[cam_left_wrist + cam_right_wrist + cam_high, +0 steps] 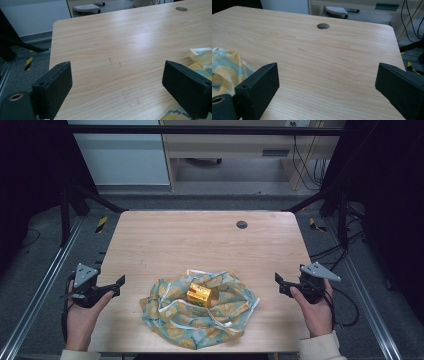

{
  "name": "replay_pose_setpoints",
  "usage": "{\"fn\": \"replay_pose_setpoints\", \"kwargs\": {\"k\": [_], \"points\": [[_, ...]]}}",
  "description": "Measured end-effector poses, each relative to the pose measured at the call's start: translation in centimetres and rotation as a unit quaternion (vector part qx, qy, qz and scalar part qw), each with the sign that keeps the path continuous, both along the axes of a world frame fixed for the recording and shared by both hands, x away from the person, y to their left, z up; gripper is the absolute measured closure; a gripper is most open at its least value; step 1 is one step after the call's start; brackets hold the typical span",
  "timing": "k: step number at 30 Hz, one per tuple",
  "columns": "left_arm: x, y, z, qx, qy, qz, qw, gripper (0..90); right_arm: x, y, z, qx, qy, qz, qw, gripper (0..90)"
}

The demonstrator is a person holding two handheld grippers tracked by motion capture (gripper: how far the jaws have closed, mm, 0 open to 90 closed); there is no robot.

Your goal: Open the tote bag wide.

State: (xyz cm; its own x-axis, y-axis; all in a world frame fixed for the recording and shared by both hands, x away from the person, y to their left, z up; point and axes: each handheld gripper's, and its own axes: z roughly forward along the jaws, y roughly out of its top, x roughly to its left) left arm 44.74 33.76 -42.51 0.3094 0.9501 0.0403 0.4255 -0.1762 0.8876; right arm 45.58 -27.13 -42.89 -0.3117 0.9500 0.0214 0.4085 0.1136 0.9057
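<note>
A crumpled green cloth with an orange-slice print and white edging [200,310] lies near the table's front edge. On its middle rests a small shiny gold box [199,293]. My left gripper [117,285] hovers at the table's left edge, left of the cloth, jaws wide apart and empty. My right gripper [279,284] is held to the right of the cloth, also open and empty. In the left gripper view the left gripper [117,85] has a corner of the cloth [201,57] at its right. In the right gripper view the right gripper [327,87] has the cloth [227,65] at its left.
The light wooden table [200,240] has a round cable hole [242,224] at its back right. Black frame rails run along both sides. A desk and cables stand on the floor beyond the far edge.
</note>
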Motion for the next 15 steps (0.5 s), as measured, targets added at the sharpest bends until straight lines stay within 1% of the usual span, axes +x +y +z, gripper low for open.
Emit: {"fn": "replay_pose_setpoints", "kwargs": {"k": [2, 5, 8, 13, 15], "points": [[0.1, 0.2, -0.1, 0.002, 0.002, 0.004, 1.0, 8.7, 0.1, -0.3, -0.2, -0.003, 0.002, -0.005, 1.0, 5.6], [0.2, 0.4, -0.4, 0.006, 0.007, 0.007, 0.9999, 8.5, 0.3, -0.7, -0.6, -0.003, 0.012, -0.009, 0.9999, 5.6], [0.4, 0.6, -0.7, 0.015, 0.011, 0.01, 0.9998, 8.4, 0.6, -1.0, -1.0, -0.008, 0.019, -0.012, 0.9997, 5.7], [0.8, 0.8, -1.3, 0.025, 0.025, 0.011, 0.9993, 7.8, 0.9, -1.5, -1.6, -0.012, 0.032, -0.016, 0.9993, 5.5], [0.9, 0.8, -1.5, 0.032, 0.03, 0.011, 0.999, 7.8, 1.1, -1.6, -2.0, -0.018, 0.037, -0.018, 0.999, 5.5]]}}
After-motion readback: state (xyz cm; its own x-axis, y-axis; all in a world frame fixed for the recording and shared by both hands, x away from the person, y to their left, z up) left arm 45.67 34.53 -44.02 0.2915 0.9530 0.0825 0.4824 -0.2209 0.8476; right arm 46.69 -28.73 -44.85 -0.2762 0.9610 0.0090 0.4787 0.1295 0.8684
